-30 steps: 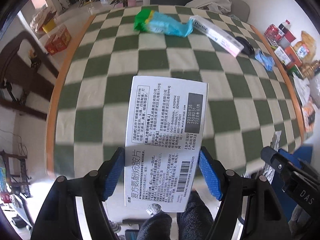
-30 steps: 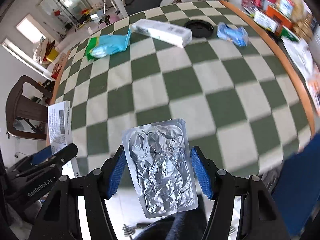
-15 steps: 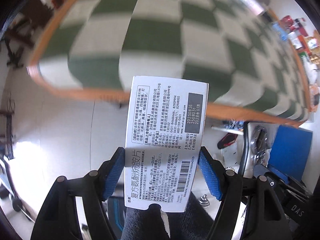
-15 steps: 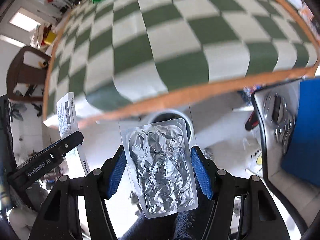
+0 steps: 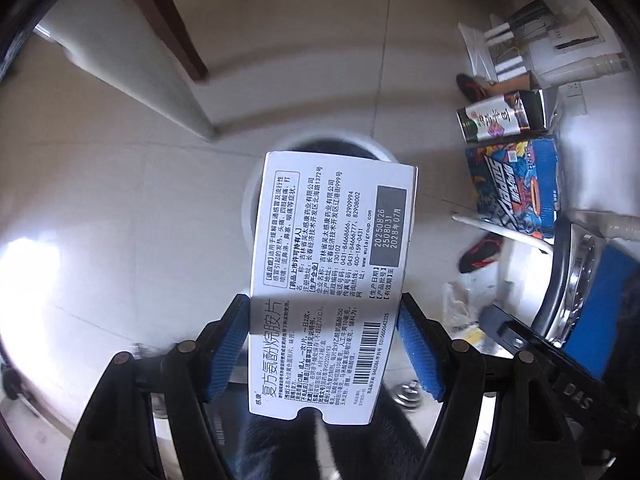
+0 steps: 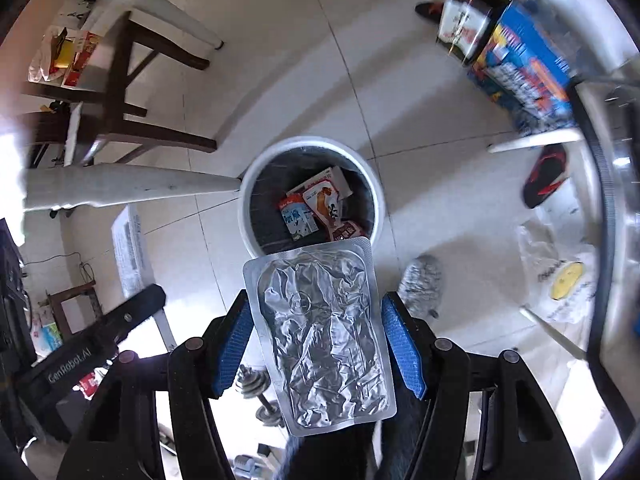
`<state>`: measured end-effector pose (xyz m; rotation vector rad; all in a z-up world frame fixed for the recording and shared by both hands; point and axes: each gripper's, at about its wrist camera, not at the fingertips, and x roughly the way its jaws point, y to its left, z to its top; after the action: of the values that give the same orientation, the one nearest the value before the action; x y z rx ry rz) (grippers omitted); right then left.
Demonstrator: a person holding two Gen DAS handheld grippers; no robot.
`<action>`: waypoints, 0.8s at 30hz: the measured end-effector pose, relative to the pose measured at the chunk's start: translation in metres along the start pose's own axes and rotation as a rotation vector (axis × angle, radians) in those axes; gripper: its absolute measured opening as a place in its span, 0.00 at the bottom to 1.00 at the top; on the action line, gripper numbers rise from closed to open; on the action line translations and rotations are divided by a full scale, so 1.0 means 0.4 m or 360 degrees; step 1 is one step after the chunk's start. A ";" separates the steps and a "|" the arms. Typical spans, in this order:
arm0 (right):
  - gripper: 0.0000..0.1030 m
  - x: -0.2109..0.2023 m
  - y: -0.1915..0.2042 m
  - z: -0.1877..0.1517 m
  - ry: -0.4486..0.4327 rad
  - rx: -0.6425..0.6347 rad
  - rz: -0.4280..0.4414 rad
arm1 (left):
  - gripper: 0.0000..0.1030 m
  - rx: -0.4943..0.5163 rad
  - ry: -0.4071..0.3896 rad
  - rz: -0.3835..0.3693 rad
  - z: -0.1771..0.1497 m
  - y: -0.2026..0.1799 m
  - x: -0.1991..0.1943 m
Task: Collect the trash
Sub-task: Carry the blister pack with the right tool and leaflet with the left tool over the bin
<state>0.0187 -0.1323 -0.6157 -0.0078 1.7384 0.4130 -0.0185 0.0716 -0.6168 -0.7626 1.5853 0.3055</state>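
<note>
My left gripper (image 5: pixel 324 344) is shut on a flat white medicine box (image 5: pixel 328 280) printed with black text and a barcode. The box juts forward and covers most of a round white trash bin (image 5: pixel 380 152) on the floor below. My right gripper (image 6: pixel 316 344) is shut on a crumpled silver blister pack (image 6: pixel 320 332). Just beyond that pack stands the white trash bin (image 6: pixel 376 188), holding several cartons and wrappers (image 6: pixel 316 204). In the right wrist view the left gripper (image 6: pixel 104 340) and its white box (image 6: pixel 132 252) show at the left.
Dark wooden chair legs (image 6: pixel 120 92) and a white table leg (image 6: pixel 120 188) stand left of the bin. Blue printed cartons (image 5: pixel 516 184) and a tin (image 5: pixel 492 116) are stacked at the right. A red and black shoe (image 6: pixel 544 176), a dumbbell (image 6: pixel 256 388) and a plastic bag (image 6: pixel 560 280) lie on the tiled floor.
Both grippers have dropped from above the checkered table past its edge to over the floor, pointing more steeply down. The bin is now in view beneath them. Both grips are unchanged.
</note>
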 end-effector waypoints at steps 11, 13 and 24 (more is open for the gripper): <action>0.66 0.383 -0.109 0.109 0.0131 0.0169 0.0210 | 0.88 -0.0147 0.0050 -0.0101 0.099 0.101 0.184; 0.72 0.413 -0.117 0.120 0.0138 0.0186 0.0254 | 0.90 -0.0136 0.0013 -0.0062 0.100 0.113 0.182; 1.00 0.437 -0.071 0.113 0.0011 -0.0078 -0.0198 | 1.00 0.0036 -0.0078 0.0334 0.039 0.126 0.154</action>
<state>0.0308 -0.1079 -0.7965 -0.1523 1.7240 0.3641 -0.0372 0.1003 -0.6904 -0.5681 1.6222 0.4542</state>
